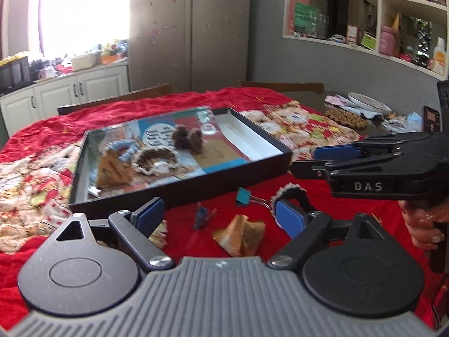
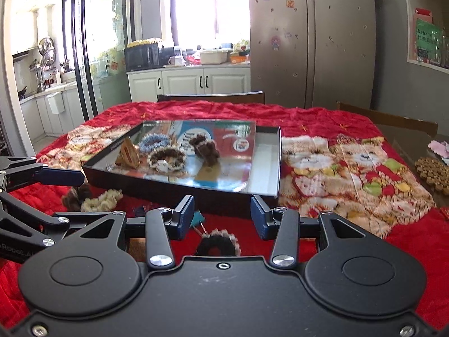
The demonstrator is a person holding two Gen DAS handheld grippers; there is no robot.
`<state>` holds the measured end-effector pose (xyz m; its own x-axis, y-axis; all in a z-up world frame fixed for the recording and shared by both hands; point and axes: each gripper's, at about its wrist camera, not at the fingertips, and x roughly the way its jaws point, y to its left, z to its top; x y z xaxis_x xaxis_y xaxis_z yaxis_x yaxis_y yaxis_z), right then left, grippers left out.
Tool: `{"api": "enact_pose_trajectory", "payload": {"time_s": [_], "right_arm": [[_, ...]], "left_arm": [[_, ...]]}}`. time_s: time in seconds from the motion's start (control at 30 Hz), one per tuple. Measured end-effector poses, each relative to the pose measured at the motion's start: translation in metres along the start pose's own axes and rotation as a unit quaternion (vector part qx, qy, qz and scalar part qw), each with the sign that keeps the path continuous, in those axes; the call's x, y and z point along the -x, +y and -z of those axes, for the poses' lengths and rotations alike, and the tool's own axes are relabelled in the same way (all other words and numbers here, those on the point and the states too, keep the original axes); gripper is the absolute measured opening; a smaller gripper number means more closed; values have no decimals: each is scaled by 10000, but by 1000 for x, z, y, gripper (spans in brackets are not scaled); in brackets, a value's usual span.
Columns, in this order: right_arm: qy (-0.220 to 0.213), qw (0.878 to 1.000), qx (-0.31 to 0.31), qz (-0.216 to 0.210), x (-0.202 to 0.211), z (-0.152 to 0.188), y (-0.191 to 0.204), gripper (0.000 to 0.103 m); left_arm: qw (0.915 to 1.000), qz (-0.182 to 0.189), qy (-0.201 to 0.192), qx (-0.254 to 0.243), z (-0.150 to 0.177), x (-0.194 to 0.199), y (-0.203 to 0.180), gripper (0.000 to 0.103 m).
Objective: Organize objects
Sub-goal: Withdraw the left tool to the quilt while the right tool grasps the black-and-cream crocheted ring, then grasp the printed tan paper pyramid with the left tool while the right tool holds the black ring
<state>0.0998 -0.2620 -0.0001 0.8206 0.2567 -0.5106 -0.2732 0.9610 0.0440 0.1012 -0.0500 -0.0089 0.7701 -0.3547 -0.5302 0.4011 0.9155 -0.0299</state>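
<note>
A black shallow box (image 1: 286, 151) (image 2: 276, 168) lies on the red cloth. It holds a blue scrunchie (image 1: 123, 147) (image 2: 153, 140), a brown-and-cream scrunchie (image 1: 154, 158) (image 2: 165, 158), a brown fuzzy toy (image 1: 186, 137) (image 2: 203, 147) and a tan wedge (image 1: 112, 168) (image 2: 129, 153). In front of the box lie a teal binder clip (image 1: 243, 196) (image 2: 197, 219), a small blue clip (image 1: 200, 217), a tan wedge (image 1: 241, 236) and a black scrunchie (image 1: 291, 193) (image 2: 217, 245). My left gripper (image 1: 217, 213) is open above these. My right gripper (image 2: 221, 216) is open over the black scrunchie; it also shows in the left wrist view (image 1: 303, 160).
A brown scrunchie (image 2: 74, 196) and a cream scrunchie (image 2: 102, 200) lie left of the box's front. A woven coaster (image 1: 346, 118) (image 2: 433, 172), a plate (image 1: 367, 102) and small items sit at the table's right. Chair backs (image 2: 210, 97) stand behind.
</note>
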Motion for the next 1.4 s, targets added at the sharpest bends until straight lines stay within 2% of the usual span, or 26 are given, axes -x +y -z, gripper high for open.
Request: {"api": "enact_pose_trajectory", "payload": {"time_s": [0.33,0.7,1.2,1.4], "right_arm": [[305,9994,-154,2,-13,31,-7,41],[429,9990,-111,31,-21,42,-7,36],[539,9985,-51,26,-28,49,-8,26],[537,9985,-44,18,-29,50,-8,22]], "left_arm": [[9994,173,287,-8,20,-24,-6,92],[9991,198,373,-49,28,-42,-13,90],[9983,271,507,-102,31,-52,-16,73],[9982,270,536,-95,30,-55,-15,61]]}}
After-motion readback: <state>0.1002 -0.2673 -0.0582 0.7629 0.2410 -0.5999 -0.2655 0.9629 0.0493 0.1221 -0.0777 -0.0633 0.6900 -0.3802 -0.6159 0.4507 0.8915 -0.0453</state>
